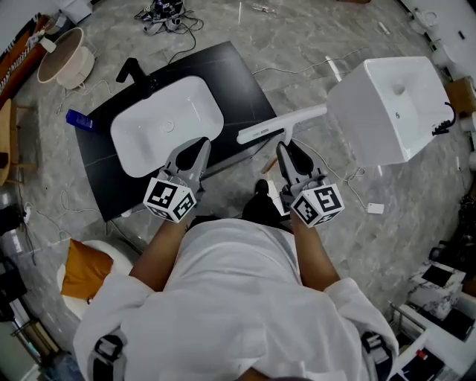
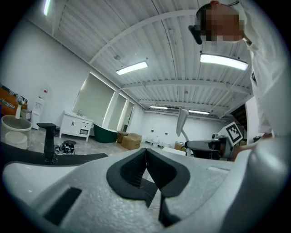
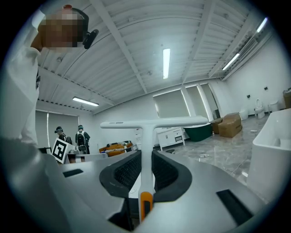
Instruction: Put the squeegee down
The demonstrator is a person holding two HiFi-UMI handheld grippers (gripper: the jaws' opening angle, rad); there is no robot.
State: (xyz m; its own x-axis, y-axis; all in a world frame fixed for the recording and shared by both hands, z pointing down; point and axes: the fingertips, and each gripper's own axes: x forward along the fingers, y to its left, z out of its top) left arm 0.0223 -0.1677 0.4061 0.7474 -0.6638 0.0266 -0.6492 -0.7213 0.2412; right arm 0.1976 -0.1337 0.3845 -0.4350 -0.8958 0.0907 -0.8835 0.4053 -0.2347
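Note:
A white T-shaped squeegee [image 1: 281, 123] is held up in the air by my right gripper [image 1: 287, 152], which is shut on its handle. In the right gripper view the squeegee [image 3: 152, 124] stands upright between the jaws, its blade level across the top and an orange tip at the handle's lower end. My left gripper [image 1: 198, 148] hovers over the near edge of the white basin [image 1: 167, 123], its jaws shut with nothing between them. From the left gripper view the squeegee blade [image 2: 182, 121] shows at the right.
The basin sits in a black countertop [image 1: 238, 78] with a black faucet [image 1: 132, 71]. A loose white sink [image 1: 390, 108] stands at the right on the marble floor. A blue bottle [image 1: 78, 119], cables [image 1: 167, 15] and a round tub [image 1: 63, 56] lie beyond.

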